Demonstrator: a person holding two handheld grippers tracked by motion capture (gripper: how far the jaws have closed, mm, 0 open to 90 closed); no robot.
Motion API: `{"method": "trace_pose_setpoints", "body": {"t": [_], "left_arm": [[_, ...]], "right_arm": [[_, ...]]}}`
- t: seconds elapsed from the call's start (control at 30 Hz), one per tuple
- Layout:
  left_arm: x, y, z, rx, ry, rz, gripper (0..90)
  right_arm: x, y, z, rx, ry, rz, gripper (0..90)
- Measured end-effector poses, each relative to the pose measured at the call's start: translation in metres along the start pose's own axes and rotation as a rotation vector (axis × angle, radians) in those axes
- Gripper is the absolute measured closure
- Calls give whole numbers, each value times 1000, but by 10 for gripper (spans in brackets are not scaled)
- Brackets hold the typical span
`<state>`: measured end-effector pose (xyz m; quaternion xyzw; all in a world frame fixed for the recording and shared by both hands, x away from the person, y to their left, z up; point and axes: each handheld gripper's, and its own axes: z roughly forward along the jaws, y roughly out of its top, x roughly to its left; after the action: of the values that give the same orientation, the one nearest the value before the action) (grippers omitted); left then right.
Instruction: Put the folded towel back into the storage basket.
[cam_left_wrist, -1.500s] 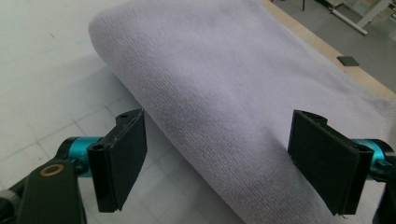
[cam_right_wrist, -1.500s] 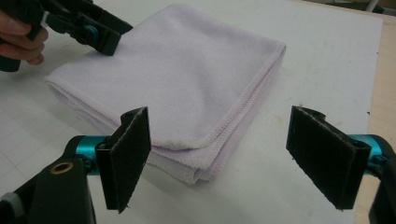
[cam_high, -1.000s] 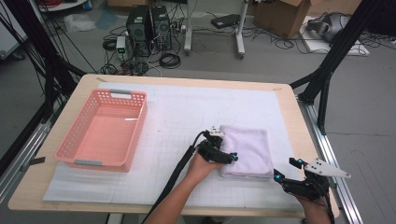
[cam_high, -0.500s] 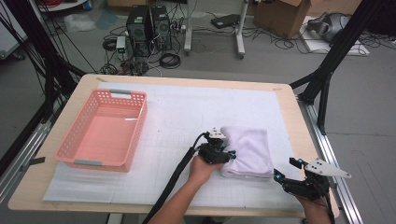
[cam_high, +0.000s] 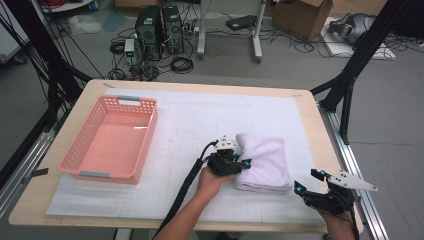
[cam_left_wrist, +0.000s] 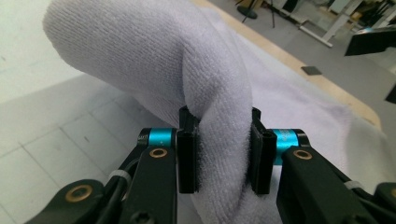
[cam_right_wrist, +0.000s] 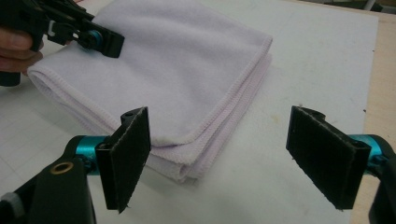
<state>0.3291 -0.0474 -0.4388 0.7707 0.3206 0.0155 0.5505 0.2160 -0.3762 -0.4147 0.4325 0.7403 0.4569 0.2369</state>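
Left claw (cam_left_wrist: 223, 156) just closed, pinching towel (cam_high: 264, 161) fold at frame center; lift slow, keep pinch firm. Right claw (cam_right_wrist: 229, 158) spread, idle nearby.

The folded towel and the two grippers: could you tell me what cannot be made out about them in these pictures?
- Towel: the edge under the left gripper in the high view, covered by the gripper's body and the hand.
- Towel's near end in the left gripper view, cut off by the bottom edge between the closed pads.
- Towel's underside, hidden against the table.
- Right gripper: its body, cut off by the bottom edge.
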Motion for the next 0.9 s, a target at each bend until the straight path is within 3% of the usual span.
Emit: {"method": "trace_pose_setpoints", "body": {"t": [0.9], "left_arm": [[6, 13, -70, -148, -25, 110, 717]], "right_arm": [[1, 0, 0, 2, -1, 10, 208]]}}
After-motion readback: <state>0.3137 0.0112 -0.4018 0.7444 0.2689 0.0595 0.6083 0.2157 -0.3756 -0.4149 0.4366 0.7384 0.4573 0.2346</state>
